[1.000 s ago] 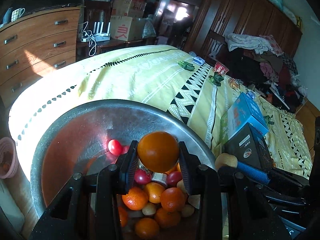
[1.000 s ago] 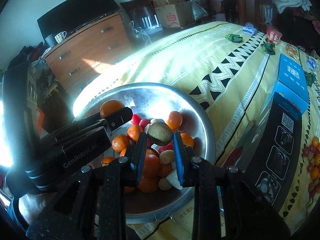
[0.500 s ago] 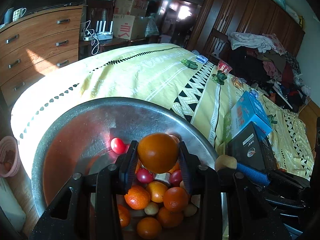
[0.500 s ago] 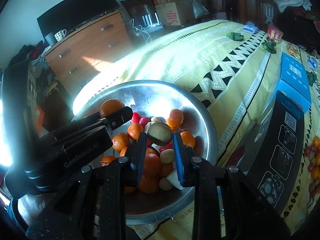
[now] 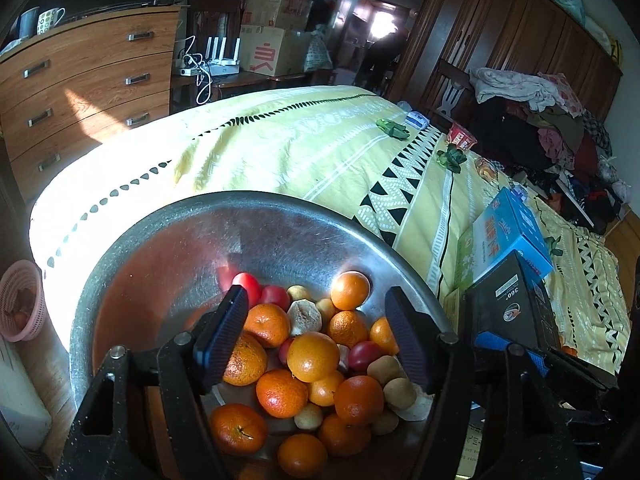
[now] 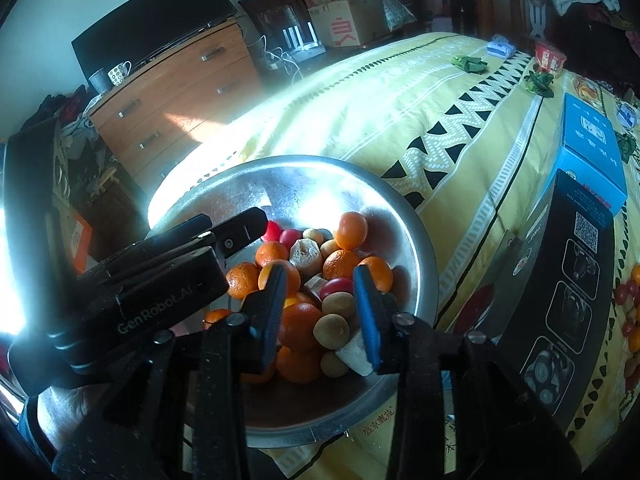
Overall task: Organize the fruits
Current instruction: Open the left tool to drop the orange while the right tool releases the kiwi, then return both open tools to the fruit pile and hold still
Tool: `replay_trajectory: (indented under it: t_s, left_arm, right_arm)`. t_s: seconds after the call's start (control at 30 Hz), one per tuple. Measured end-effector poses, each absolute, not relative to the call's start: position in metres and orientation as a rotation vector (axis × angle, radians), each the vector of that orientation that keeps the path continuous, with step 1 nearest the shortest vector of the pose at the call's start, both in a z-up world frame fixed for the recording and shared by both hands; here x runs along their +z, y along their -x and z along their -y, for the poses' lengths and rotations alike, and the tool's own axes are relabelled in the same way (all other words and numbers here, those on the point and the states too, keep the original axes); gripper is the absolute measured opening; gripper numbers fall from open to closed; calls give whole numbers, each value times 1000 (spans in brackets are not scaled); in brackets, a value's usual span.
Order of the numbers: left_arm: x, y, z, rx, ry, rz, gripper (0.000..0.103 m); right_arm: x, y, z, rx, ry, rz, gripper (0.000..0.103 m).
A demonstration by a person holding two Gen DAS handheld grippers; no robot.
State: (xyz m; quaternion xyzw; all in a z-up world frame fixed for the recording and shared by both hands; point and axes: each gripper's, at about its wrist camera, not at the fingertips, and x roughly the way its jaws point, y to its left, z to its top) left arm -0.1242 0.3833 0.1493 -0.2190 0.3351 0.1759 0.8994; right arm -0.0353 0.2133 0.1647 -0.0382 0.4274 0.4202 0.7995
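Fruit heaped in the steel basin [image 5: 168,264] on the bed; both grippers spread, empty.
I see the left gripper [image 5: 316,336] and right gripper [image 6: 320,300] above the oranges [image 5: 313,356] at 6 o'clock: firm, light, rollable; I'd pinch across the middle.

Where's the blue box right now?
In the right wrist view the blue box lies on the bedspread, right of the metal bowl, behind the black box.

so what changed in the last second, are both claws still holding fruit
No. The left claw opened and let go of its orange, and the right claw opened and released its brownish fruit; both now hang empty over the pile. The metal bowl and the boxes beside it stayed put.
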Motion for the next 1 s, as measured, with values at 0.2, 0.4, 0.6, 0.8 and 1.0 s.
replay_trajectory:
  t_s: [0.2, 0.4, 0.6, 0.8, 1.0]
  left_arm:
    - [151, 127, -385, 383, 466, -682, 77]
    - [168, 141, -380, 406, 487, -615, 77]
    - [186, 136, -337, 334, 441, -586, 77]
    - [182, 110, -251, 153, 348, -642, 77]
    - [172, 96, -132, -90, 170, -696, 79]
  right_arm:
    - [180, 44, -199, 910, 47, -865, 58]
    - [219, 63, -157, 898, 17, -706, 73]
    - [186, 65, -87, 746, 14, -739, 94]
    - [126, 64, 4, 542, -54, -893, 94]
    - [81, 61, 93, 341, -137, -975, 94]
